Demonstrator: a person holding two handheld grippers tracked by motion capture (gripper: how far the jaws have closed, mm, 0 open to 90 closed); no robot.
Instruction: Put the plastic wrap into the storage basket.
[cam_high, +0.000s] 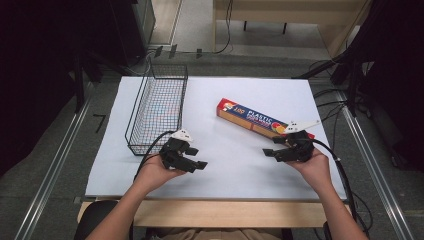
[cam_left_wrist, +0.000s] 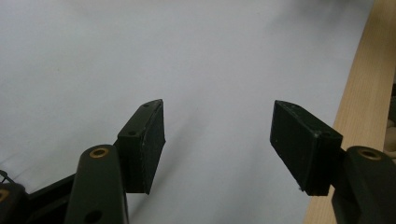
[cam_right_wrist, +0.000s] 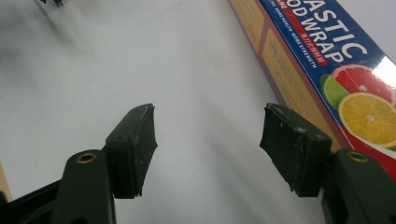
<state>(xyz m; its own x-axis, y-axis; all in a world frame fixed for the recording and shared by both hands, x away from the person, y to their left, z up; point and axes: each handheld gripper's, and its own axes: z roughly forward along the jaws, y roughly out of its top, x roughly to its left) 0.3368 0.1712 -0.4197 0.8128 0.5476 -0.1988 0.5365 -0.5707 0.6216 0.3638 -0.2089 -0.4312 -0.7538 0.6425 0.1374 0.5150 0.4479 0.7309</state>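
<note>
Near the table's (cam_high: 150, 175) front edge we are holding the left gripper (cam_high: 192, 164) and right gripper (cam_high: 272, 152) partly open and empty, the right beside the plastic wrap box (cam_high: 250, 117).

The right gripper (cam_high: 280, 150) hides the near end of the plastic wrap box (cam_high: 250, 118). In the right gripper view the box (cam_right_wrist: 322, 60) runs off the top and right edges, so its big words are cut short. The small print on it is too tiny to read. Far away, a dark smudge (cam_right_wrist: 51, 3) is all blurry.
</note>
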